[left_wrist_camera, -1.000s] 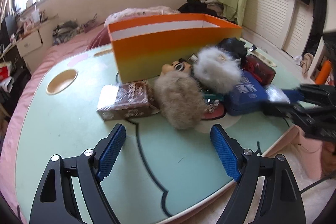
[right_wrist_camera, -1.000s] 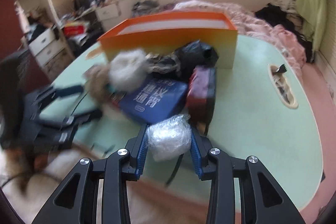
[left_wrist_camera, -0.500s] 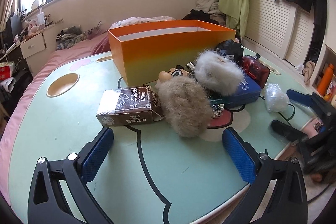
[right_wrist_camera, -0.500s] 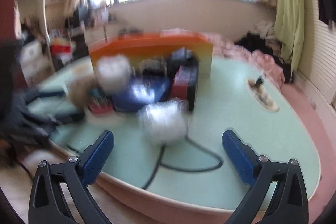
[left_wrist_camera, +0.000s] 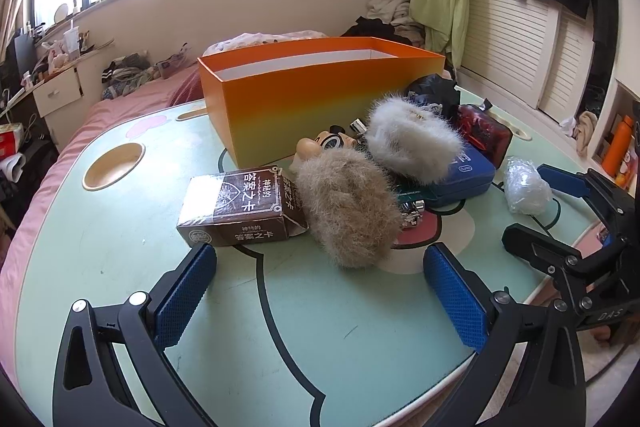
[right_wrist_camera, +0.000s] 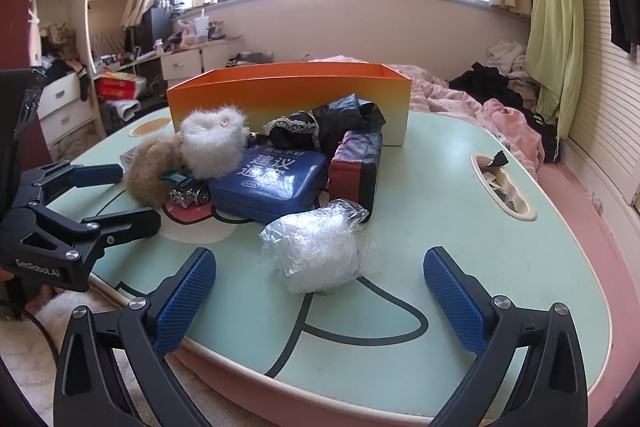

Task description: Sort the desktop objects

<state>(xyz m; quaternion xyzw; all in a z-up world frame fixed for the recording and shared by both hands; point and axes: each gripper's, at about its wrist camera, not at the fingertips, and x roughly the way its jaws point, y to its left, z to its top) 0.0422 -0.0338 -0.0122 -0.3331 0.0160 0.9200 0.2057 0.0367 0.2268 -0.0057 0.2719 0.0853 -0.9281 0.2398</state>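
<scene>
- A brown card box (left_wrist_camera: 240, 205) is seen lying flat on the mint-green bench (left_wrist_camera: 120, 267), left of the heap.
- An open orange box (left_wrist_camera: 316, 99) is set behind; its contents cannot be told.
- A tan fur puff (left_wrist_camera: 348, 211) and a white one (left_wrist_camera: 412, 143) are piled against a blue tin (right_wrist_camera: 268, 183).
- A crinkled plastic wad (right_wrist_camera: 320, 247) is left nearest.
- The left tool (left_wrist_camera: 320, 299) and right tool (right_wrist_camera: 320, 303) are spread fully, gripping nothing.

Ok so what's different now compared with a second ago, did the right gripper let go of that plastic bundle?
Yes. The right gripper opened wide, released the clear plastic bundle, and drew back a little; the bundle now lies on the green table ahead of its fingers. The left gripper also opened wider, holding nothing. The orange box, the two fur pieces, the blue case and the brown card box stayed put.
</scene>
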